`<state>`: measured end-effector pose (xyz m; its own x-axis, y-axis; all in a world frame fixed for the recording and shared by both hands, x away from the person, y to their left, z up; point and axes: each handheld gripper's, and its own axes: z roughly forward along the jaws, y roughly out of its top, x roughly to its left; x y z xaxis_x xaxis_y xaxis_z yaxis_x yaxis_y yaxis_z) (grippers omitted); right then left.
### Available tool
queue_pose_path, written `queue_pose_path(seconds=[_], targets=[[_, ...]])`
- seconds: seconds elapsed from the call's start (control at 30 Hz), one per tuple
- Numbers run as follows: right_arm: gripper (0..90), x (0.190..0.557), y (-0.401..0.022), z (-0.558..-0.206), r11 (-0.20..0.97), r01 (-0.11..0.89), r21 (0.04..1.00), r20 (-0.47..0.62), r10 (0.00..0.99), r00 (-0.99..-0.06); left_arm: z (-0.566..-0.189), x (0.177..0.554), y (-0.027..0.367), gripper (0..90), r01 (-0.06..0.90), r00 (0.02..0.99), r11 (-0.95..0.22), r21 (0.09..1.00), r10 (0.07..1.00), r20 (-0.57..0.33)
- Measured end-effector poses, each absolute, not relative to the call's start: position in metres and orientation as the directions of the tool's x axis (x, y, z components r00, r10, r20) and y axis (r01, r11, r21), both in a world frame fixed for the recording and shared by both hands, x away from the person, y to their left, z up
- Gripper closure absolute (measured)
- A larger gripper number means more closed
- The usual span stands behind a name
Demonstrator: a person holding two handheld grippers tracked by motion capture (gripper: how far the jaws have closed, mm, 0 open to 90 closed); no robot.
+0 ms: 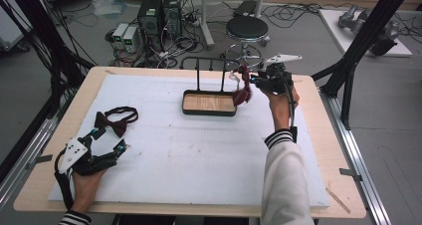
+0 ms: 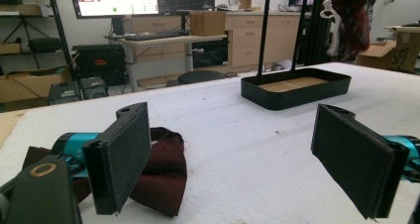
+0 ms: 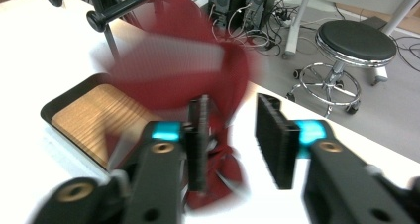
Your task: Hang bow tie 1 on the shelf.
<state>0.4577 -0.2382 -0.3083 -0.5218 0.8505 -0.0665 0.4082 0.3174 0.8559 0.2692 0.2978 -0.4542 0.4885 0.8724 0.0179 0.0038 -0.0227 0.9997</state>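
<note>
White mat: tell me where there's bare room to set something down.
The mat is bare across its middle and near edge, between the left claw and the right sleeve. It is crowded at the bow tie and around the tray with its rack.

Two dark red bow ties (image 1: 115,121) (image 1: 242,90), one rack (image 1: 209,103), two grippers (image 1: 107,140) (image 1: 255,79).

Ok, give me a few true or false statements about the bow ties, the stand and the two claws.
1. The right claw is at the stand's rail beside a red bow tie. True.
2. The left claw is clamped on the dark bow tie. False: its jaws stand wide open, the tie lying by one jaw.
3. The stand's tray has a wooden floor. True.
4. The tray holds a bow tie. False: nothing lies in it.
</note>
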Motion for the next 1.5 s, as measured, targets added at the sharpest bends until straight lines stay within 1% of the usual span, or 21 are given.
queue_pose_path(seconds=[0.03, 0.07, 0.13, 0.2, 0.33, 0.6, 0.67, 0.77, 0.87, 0.97, 1.2, 1.27, 1.43, 1.5], targets=[[52.8, 0.458, -0.237, -0.309, 0.314, 0.42, 0.852, -0.057, 0.851, -0.522, -0.454, 0.269, 0.298, 16.0, 0.003, 0.488, -0.022, 1.0, 0.872, 0.018], [46.8, 0.458, -0.237, -0.309, 0.31, 0.427, 0.849, -0.05, 0.853, -0.52, -0.454, 0.269, 0.298, 16.0, 0.003, 0.488, -0.022, 1.0, 0.872, 0.018], [37.6, 0.459, -0.236, -0.311, 0.288, 0.442, 0.85, -0.014, 0.85, -0.527, -0.454, 0.269, 0.298, 16.0, 0.004, 0.489, -0.022, 1.0, 0.872, 0.017], [27.9, 0.458, -0.236, -0.311, 0.28, 0.446, 0.85, -0.006, 0.851, -0.524, -0.454, 0.269, 0.298, 16.0, 0.004, 0.489, -0.023, 1.0, 0.872, 0.018], [19.1, 0.455, -0.237, -0.308, 0.271, 0.433, 0.86, 0.002, 0.846, -0.534, -0.454, 0.269, 0.298, 16.0, 0.006, 0.489, -0.018, 1.0, 0.872, 0.013], [12.5, 0.438, -0.243, -0.297, 0.253, 0.416, 0.874, 0.028, 0.826, -0.562, -0.454, 0.27, 0.298, 16.0, 0.008, 0.49, -0.015, 1.0, 0.872, 0.009], [12.4, 0.432, -0.246, -0.293, 0.248, 0.398, 0.883, 0.024, 0.823, -0.568, -0.454, 0.27, 0.298, 16.0, 0.008, 0.49, -0.017, 1.0, 0.872, 0.011], [12.4, 0.418, -0.253, -0.292, 0.207, 0.339, 0.918, 0.029, 0.816, -0.578, -0.454, 0.27, 0.298, 16.0, 0.011, 0.491, -0.02, 1.0, 0.871, 0.012], [11.9, 0.406, -0.259, -0.29, 0.215, 0.35, 0.911, 0.031, 0.814, -0.58, -0.454, 0.27, 0.298, 16.0, 0.01, 0.49, -0.022, 1.0, 0.871, 0.014], [11.9, 0.391, -0.263, -0.29, 0.176, 0.305, 0.936, 0.039, 0.808, -0.587, -0.454, 0.27, 0.298, 16.0, 0.011, 0.49, -0.02, 1.0, 0.872, 0.012], [11.6, 0.36, -0.261, -0.301, 0.162, 0.273, 0.948, 0.038, 0.797, -0.603, -0.454, 0.271, 0.298, 16.0, 0.016, 0.489, -0.023, 1.0, 0.872, 0.013], [11.6, 0.35, -0.259, -0.306, 0.159, 0.25, 0.955, 0.027, 0.793, -0.609, -0.454, 0.271, 0.298, 16.0, 0.016, 0.489, -0.023, 1.0, 0.872, 0.012], [11.6, 0.333, -0.255, -0.318, 0.147, 0.215, 0.965, 0.013, 0.799, -0.601, -0.454, 0.271, 0.297, 16.0, 0.016, 0.489, -0.024, 1.0, 0.872, 0.013], [11.6, 0.321, -0.255, -0.328, 0.134, 0.201, 0.97, 0.011, 0.806, -0.591, -0.454, 0.271, 0.297, 16.0, 0.017, 0.488, -0.025, 1.0, 0.873, 0.014]])
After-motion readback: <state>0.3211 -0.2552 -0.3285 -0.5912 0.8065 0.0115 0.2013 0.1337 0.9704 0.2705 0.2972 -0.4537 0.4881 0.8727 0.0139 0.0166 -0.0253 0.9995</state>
